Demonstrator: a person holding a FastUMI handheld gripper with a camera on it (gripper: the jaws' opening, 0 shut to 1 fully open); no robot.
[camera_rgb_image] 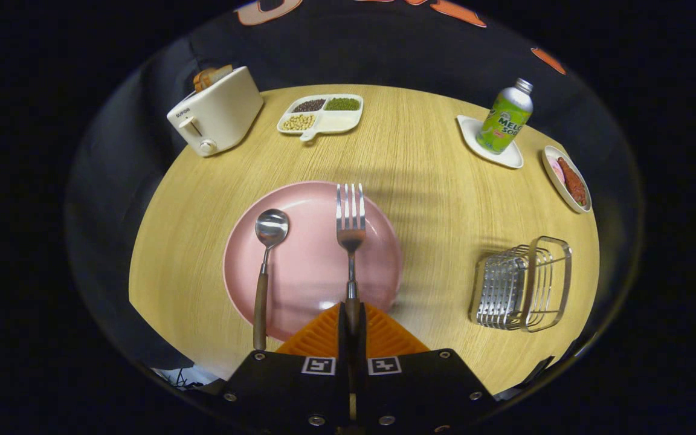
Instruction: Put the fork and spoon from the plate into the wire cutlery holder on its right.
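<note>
1. Fork of silver metal with a wooden handle (351, 241) is clamped at its handle between the two orange ribbed fingers (318, 338) of the tool (352, 329); its tines point away from the tool, over the round pink plate (312, 260).
2. Both fingers of the tool press on the fork's handle, closed tightly with almost no gap between them.
3. Whether the fork's head touches the plate or is lifted off it cannot be told.
4. The silver spoon with a wooden handle (265, 266) lies on the left part of the pink plate, bowl pointing away, its handle crossing the plate's near rim onto the light wooden round tabletop (432, 181).
5. The wire cutlery holder with a clear frame (520, 284) stands on the tabletop to the right of the plate, well apart from it and from the fork.
6. Beyond the plate, on the far left, stands a cream toaster (215, 112) with bread slices (210, 76) in its slots.
7. Beside the toaster sits a white divided dish (322, 113) holding beans and grains in separate compartments.
8. On the far right, a green soda bottle with a silver cap (507, 118) stands on a white square coaster (493, 145).
9. Near the coaster sits a small white dish with reddish food (567, 178).
</note>
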